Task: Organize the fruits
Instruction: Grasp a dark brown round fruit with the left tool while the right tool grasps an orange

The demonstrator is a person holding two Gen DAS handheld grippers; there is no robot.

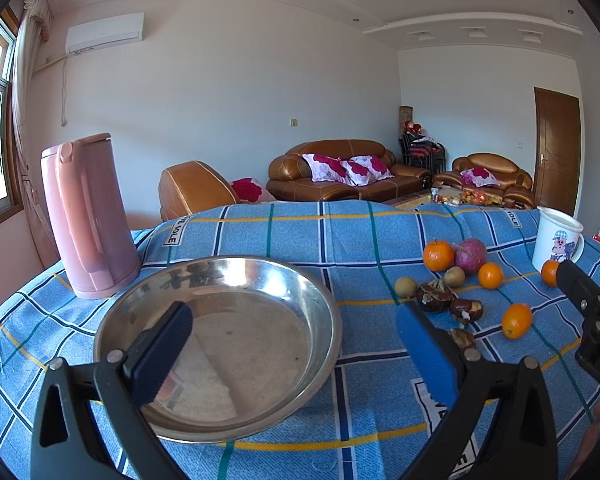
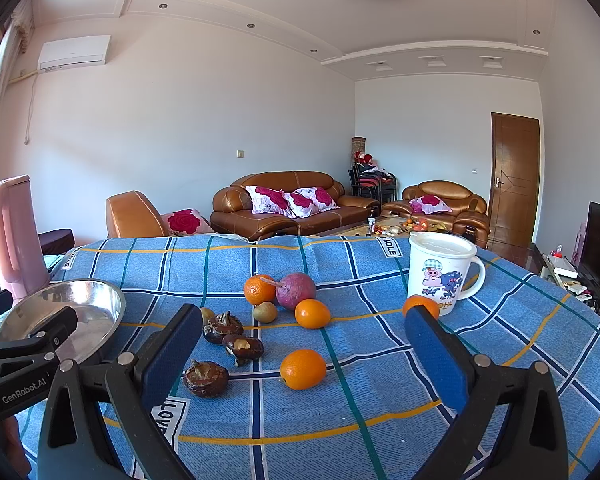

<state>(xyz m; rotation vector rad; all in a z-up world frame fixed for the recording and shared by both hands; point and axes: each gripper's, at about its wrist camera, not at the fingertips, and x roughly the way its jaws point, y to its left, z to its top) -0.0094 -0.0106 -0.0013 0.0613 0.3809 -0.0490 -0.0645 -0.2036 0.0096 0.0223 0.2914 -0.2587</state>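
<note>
A shallow steel bowl (image 1: 320, 300) lies empty on the blue checked cloth; it also shows at the left of the right wrist view (image 2: 108, 300). My left gripper (image 1: 296, 320) is open above it, empty. Fruits lie to its right: several oranges, the nearest (image 2: 302, 369), another (image 2: 312, 313), one by the mug (image 2: 418, 304), a purple-red round fruit (image 2: 298, 290), small brown-green fruits (image 2: 265, 312) and dark water chestnuts (image 2: 206, 378). My right gripper (image 2: 304, 344) is open, empty, with the nearest orange between its fingers' lines.
A pink kettle (image 1: 86, 216) stands behind the bowl at the left. A white cartoon mug (image 2: 440, 274) with a lid stands at the right. The cloth-covered table drops off at its far edge; sofas stand beyond.
</note>
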